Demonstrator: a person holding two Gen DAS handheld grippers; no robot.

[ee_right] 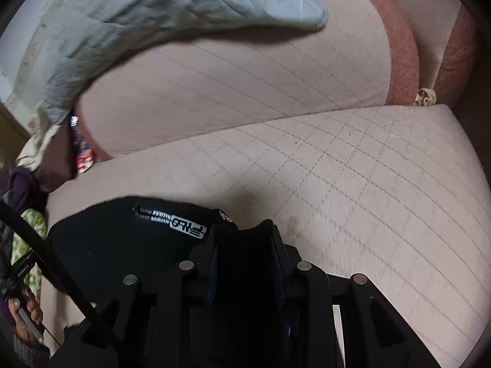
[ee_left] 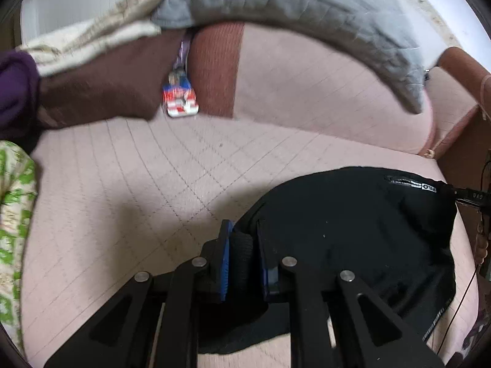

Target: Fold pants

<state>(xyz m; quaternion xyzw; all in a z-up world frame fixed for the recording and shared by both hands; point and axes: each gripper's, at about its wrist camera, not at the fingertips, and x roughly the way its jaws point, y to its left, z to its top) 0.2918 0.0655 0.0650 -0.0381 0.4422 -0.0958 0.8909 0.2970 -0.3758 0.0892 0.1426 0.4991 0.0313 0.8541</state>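
Pants [ee_left: 353, 230]: matt black cloth, smooth. Sofa seat [ee_left: 138, 190]: pale pink quilted cloth, stitched grid. Blanket [ee_left: 307, 3]: grey quilted cloth, matt. Left hand-held gripper [ee_left: 242, 245]: matt black plastic, blue pads, bare metal pins.

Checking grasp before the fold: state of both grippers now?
Left gripper: shut on a bunched edge of the black pants.
Right gripper: shut on the black pants, fabric filling the gap between its fingers.

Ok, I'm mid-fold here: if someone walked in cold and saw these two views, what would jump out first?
The black pants lying on the pale pink quilted sofa seat, with both the left gripper and the right gripper clamped on bunched black fabric. Next, the grey quilted blanket draped over the sofa back, and a small red, white and blue tag dangling at the back left.
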